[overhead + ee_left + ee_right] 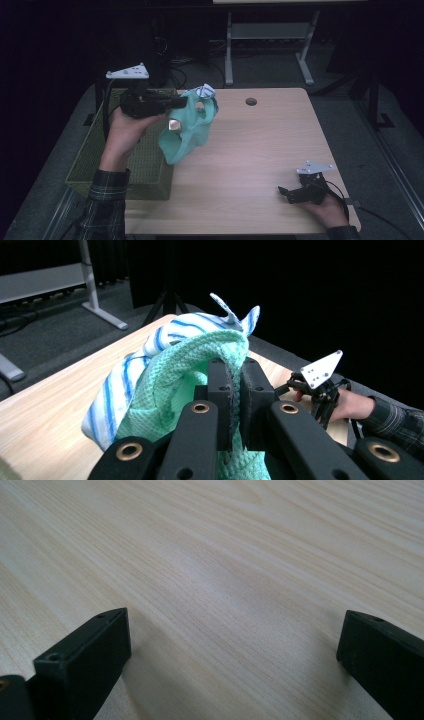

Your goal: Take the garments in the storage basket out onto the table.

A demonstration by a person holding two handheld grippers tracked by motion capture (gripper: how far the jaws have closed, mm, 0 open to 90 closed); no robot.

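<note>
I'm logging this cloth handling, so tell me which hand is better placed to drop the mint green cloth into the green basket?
Left. The left gripper is shut on the mint green waffle-weave cloth, hanging beside the green mesh basket. The right gripper rests open at the wooden table's far corner.

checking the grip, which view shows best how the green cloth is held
The left gripper view: the left tool is shut on the green cloth, a striped cloth bunched behind it. The high view shows the cloth hanging above the table. The right gripper view faces bare table.
</note>
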